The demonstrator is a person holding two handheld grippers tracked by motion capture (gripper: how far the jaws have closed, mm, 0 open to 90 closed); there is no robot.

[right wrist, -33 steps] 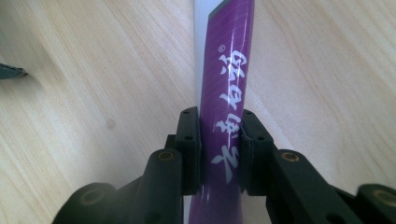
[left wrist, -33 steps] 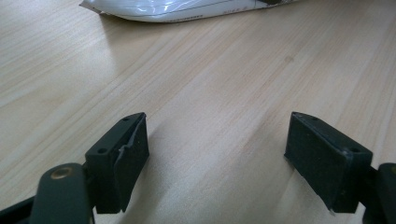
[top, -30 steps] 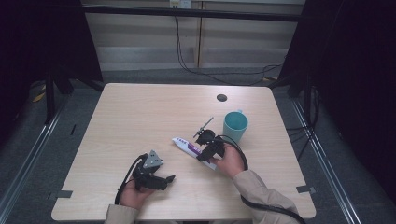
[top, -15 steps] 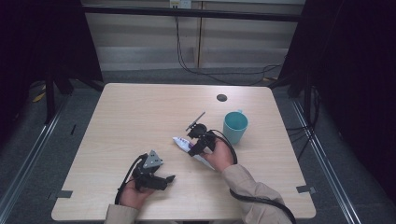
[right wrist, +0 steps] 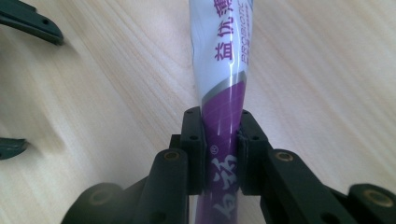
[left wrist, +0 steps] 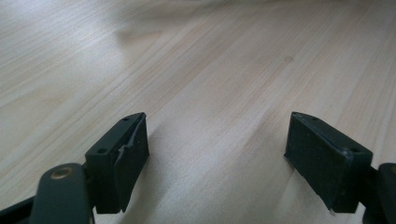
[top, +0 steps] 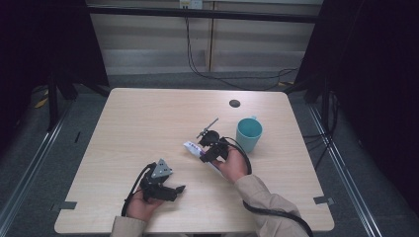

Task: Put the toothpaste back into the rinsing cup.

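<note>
From the high view we are seeing the table [top: 148, 123] whole, with the tube [top: 192, 148] lying near its middle, its white end poking out at ten o'clock from the right gripper [top: 210, 150]. A teal cup [top: 248, 133] is standing just beside that gripper at two o'clock, and a dark thin tool [top: 207, 128] is lying at twelve o'clock of it. The grip itself is too small to read there. The right gripper view is giving us what the high view is not: the two black jaws have just been closing and are now pressing on the purple part of the tube [right wrist: 222, 135] from both sides, while its white printed part is running away toward twelve o'clock over the wood.

The left gripper [top: 163, 190] is resting at seven o'clock of the tube, well apart from it. Its own view is showing us the jaws standing wide, with nothing but bare wood [left wrist: 210, 70] between them.
</note>
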